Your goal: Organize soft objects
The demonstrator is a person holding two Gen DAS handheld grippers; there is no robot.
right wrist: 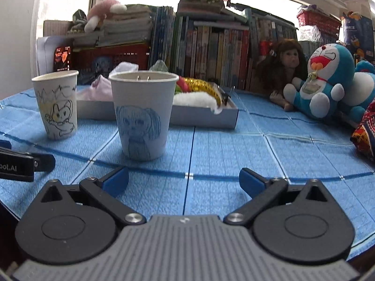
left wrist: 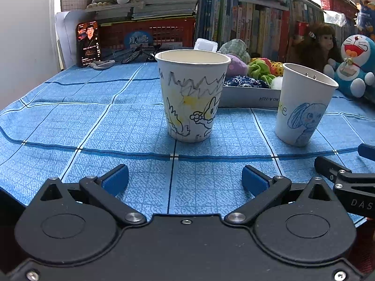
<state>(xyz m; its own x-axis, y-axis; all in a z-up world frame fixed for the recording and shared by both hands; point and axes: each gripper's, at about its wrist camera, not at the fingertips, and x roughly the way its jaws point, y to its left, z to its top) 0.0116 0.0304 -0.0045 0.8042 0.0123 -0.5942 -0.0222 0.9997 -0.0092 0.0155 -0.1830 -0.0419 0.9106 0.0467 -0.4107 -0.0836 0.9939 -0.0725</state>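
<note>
A shallow grey tray (left wrist: 246, 97) at the back of the table holds several soft items: a green scrunchie (left wrist: 259, 69), a purple plush ball (left wrist: 235, 65), dark blue cloth and white fluff. The tray also shows in the right wrist view (right wrist: 204, 117). Two drawn-on paper cups stand in front of it: one with yellow and black drawings (left wrist: 193, 93) (right wrist: 57, 104), one with a blue drawing (left wrist: 303, 105) (right wrist: 141, 114). My left gripper (left wrist: 185, 180) is open and empty, low over the cloth before the cups. My right gripper (right wrist: 184, 180) is open and empty beside it.
A blue checked cloth (left wrist: 93, 128) covers the table. A Doraemon plush (right wrist: 324, 79), a brown-haired doll (right wrist: 284, 58) and a patterned red fabric (right wrist: 365, 131) lie at the right. Books, a red crate (left wrist: 150, 32) and a lit phone (left wrist: 88, 43) line the back.
</note>
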